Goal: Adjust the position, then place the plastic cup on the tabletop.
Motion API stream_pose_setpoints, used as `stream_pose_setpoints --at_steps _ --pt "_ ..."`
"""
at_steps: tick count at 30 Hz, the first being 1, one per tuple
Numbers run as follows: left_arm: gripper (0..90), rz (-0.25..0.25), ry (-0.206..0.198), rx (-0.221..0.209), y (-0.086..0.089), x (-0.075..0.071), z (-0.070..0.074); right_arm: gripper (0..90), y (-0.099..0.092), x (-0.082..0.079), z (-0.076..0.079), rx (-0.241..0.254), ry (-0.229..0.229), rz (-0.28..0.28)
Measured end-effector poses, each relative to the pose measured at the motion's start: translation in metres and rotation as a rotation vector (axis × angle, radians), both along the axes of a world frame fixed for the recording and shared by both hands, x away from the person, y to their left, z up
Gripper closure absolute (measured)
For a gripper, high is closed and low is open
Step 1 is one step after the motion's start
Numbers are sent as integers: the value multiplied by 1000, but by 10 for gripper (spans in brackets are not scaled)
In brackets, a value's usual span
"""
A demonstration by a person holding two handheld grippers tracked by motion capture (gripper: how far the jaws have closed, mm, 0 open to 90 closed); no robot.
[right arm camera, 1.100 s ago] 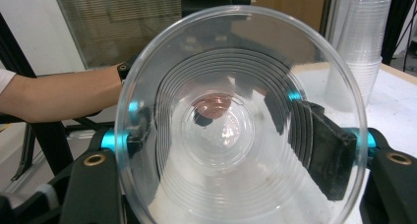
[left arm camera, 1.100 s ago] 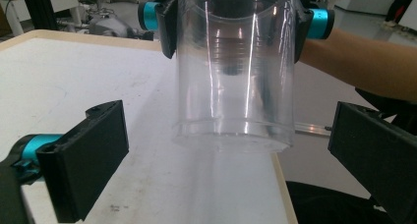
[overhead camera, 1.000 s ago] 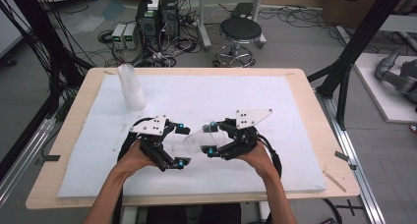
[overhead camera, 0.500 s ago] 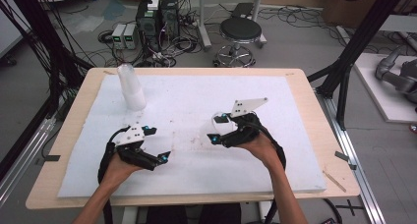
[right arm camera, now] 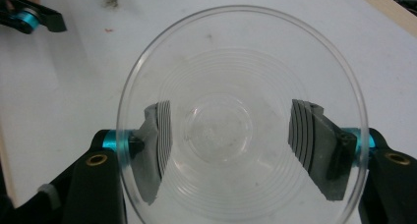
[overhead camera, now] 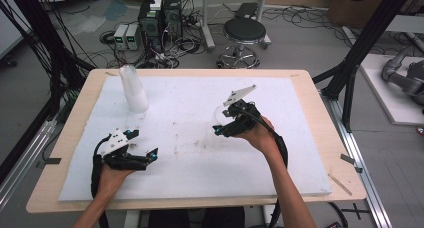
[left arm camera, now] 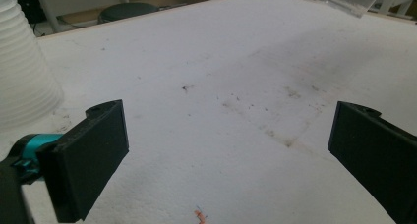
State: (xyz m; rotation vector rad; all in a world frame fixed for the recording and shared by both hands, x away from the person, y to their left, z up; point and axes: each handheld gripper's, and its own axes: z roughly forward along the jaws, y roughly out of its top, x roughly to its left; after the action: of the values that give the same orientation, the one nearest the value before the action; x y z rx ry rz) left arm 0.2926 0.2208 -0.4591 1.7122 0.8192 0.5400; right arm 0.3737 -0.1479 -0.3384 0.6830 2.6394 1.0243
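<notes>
My right gripper is raised above the middle of the white mat, shut on a clear plastic cup. In the right gripper view the cup's mouth faces the camera, with both pads pressed on its sides. The jaws have just closed a little tighter with the cup between them. My left gripper sits low at the mat's near left, open wide. In the left gripper view nothing lies between its fingers. A white stack of cups stands at the far left of the mat.
The white foam mat covers most of the wooden table. The cup stack rises close by on the left in the left gripper view. Black frame posts, a stool and cabled equipment stand on the floor beyond the table.
The two grippers were together at the mat's middle and have parted. The left one moved left and down, now empty. The right one rose to the right with the clear cup.
</notes>
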Motion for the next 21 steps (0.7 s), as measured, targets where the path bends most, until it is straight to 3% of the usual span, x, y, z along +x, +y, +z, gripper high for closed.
stream_pose_setpoints --at_steps 8,12,21 --pt "17 13 5 -22 4 1 -7 336 6 6 2 -28 23 -19" --pt "17 17 -11 -36 6 0 -7 337 6 6 1 -41 32 -27" --pt "17 19 -10 -33 5 -1 -7 337 5 7 1 -37 34 -34"
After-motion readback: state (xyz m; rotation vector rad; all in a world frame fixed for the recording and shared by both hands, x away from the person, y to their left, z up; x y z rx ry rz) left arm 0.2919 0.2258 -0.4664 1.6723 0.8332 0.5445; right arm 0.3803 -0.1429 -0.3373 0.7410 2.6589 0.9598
